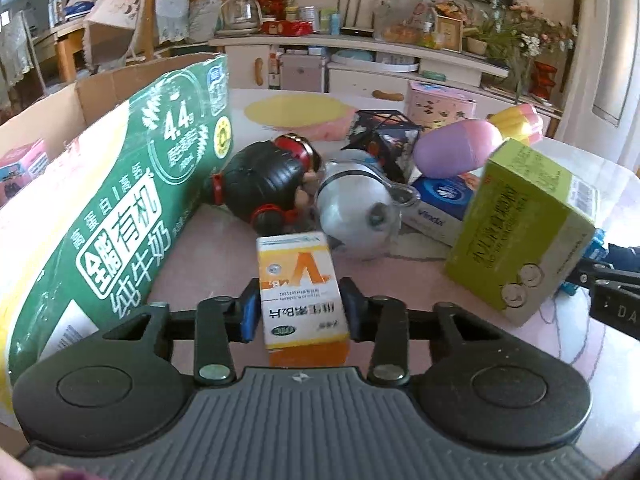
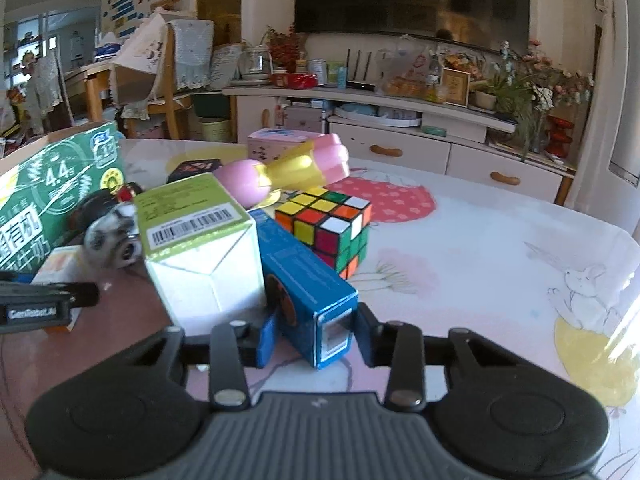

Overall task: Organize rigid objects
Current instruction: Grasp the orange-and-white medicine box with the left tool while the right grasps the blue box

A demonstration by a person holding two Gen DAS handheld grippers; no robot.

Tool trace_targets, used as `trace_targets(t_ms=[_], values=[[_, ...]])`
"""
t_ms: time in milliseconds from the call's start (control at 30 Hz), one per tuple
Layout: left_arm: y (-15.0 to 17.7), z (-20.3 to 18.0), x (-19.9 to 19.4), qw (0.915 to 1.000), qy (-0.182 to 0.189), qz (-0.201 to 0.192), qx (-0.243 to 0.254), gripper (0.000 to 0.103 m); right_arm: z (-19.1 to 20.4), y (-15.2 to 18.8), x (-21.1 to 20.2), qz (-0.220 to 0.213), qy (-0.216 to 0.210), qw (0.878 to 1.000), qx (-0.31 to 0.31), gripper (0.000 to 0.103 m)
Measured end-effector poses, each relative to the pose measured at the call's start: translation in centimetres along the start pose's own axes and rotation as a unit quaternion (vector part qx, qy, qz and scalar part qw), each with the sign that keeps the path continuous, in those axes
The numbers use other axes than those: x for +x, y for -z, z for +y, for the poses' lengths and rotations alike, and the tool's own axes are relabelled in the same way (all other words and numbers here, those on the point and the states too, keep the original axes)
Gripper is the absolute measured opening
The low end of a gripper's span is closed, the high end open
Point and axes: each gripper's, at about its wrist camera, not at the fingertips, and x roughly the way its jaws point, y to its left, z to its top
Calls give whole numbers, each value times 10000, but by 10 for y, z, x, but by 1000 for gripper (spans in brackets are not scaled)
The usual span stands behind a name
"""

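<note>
My left gripper (image 1: 301,305) is shut on a small orange and white medicine box (image 1: 298,276), its blue pads pressed on both long sides. The box stands on the pink table next to a big green milk carton (image 1: 100,220). My right gripper (image 2: 316,330) is shut on the near end of a long blue box (image 2: 304,276), which leans up against a yellow-green box (image 2: 192,208). A Rubik's cube (image 2: 332,228) sits just behind the blue box. The left gripper shows at the left edge of the right wrist view as a black finger (image 2: 44,300).
Behind the orange box lie a black round toy (image 1: 260,184), a white-grey toy (image 1: 352,208), a blue tissue pack (image 1: 440,204), a pink-purple egg shape (image 1: 456,148) and a dark lantern cube (image 1: 384,136). The patterned tablecloth (image 2: 500,280) stretches to the right.
</note>
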Motion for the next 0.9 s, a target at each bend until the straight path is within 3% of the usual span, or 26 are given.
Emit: trace_targets(t_ms=[400, 500, 567, 667, 767, 900], values=[[-2, -5, 5, 9998, -64, -60, 152, 59, 3, -5, 15, -159, 30, 9999, -32, 44], [-2, -3, 4, 9999, -4, -32, 124, 56, 5, -4, 17, -158, -10, 9999, 4, 42], [-3, -1, 2, 10000, 45, -1, 89, 44, 7, -4, 17, -159, -60, 9999, 11, 40], [-3, -2, 1, 9999, 72, 57, 111, 43, 10, -4, 16, -142, -118, 9998, -50, 35], [-5, -2, -1, 9999, 127, 85, 76, 43, 17, -3, 13, -132, -223, 9996, -121, 24], [-7, -2, -5, 9997, 207, 57, 78, 42, 21, -2, 10, -98, -168, 9997, -129, 23]])
